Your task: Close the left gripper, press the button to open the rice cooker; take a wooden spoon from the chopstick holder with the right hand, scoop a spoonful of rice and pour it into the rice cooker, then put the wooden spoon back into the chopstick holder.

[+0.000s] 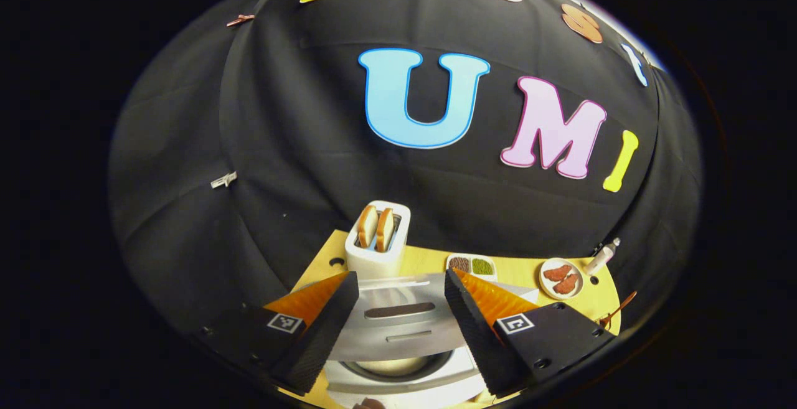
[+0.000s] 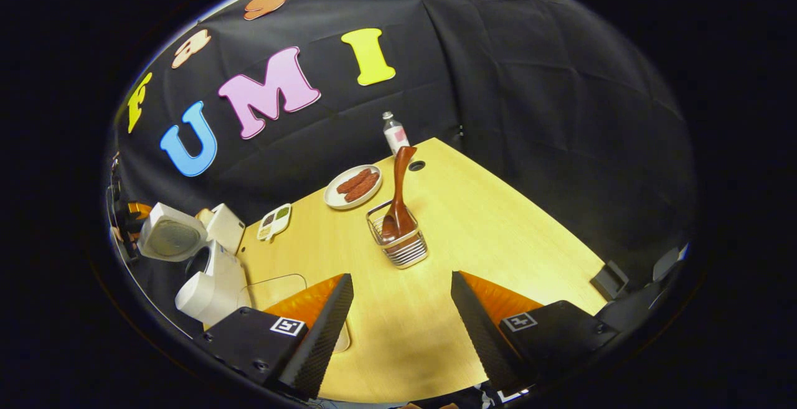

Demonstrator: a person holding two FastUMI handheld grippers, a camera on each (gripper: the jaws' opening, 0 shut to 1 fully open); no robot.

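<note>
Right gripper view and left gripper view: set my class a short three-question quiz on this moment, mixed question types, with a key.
1. True or false: the rice cooker has its lid up.
2. Where is the wooden spoon? A) in the wire holder B) flat on the table C) in the right gripper
3. Fill in: the toaster holds ___ slices of bread.

Key: 1 true; 2 A; 3 two.
</note>
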